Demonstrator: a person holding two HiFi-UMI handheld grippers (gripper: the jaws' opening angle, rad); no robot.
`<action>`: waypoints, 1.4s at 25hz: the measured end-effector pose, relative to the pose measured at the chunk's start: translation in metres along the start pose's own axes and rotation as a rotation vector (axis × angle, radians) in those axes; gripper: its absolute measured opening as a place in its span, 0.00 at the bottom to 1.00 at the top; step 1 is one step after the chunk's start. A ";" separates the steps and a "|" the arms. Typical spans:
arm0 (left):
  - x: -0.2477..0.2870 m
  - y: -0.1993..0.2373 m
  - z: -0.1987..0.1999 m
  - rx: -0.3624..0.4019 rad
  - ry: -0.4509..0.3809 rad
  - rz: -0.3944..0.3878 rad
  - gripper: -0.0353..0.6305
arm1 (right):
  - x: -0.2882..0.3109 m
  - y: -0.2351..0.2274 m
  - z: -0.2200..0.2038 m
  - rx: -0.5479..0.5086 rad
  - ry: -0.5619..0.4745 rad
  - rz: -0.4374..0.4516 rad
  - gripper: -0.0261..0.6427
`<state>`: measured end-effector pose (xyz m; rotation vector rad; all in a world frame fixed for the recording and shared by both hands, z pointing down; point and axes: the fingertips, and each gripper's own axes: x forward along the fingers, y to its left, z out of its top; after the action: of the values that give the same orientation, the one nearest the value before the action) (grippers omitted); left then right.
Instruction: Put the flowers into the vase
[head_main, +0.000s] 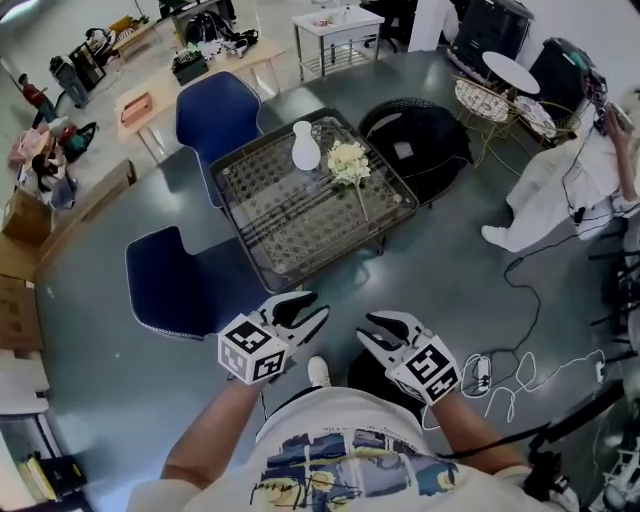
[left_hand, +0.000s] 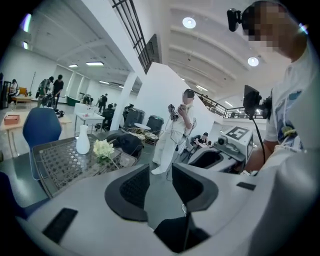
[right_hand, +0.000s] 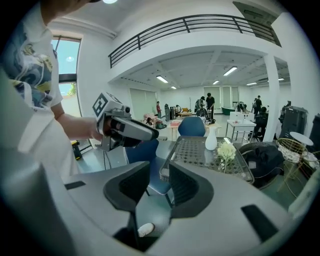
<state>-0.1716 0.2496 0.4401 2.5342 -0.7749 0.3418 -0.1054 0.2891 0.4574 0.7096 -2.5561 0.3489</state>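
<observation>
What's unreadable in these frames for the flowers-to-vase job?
- Head view: flowers too small to count stems, which blend into the mesh table.
- Head view: vase mouth and contents too small to see.
- Left gripper view: table's near edge hidden behind the left gripper's own body.

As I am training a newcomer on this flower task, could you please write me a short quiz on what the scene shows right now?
1. True or false: the white flowers already stand in the white vase.
2. What is between the jaws of the left gripper? A) a flower stem B) the vase C) nothing
3. How many blue chairs stand beside the mesh-topped table?

Key:
1. False: they lie on the table next to the vase.
2. C: its jaws are apart and empty, like those of the right gripper.
3. Two.
</observation>
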 end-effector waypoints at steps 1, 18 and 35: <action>0.013 0.012 0.007 -0.010 -0.005 -0.004 0.26 | 0.004 -0.013 0.000 0.004 0.009 -0.006 0.20; 0.325 0.303 0.125 -0.354 0.058 0.254 0.53 | 0.037 -0.331 0.021 0.066 0.035 0.031 0.23; 0.452 0.502 0.038 -0.631 0.379 0.662 0.62 | 0.024 -0.473 -0.021 0.217 0.111 -0.019 0.23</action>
<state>-0.0918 -0.3463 0.7504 1.5241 -1.2999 0.6432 0.1385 -0.1085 0.5427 0.7687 -2.4277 0.6490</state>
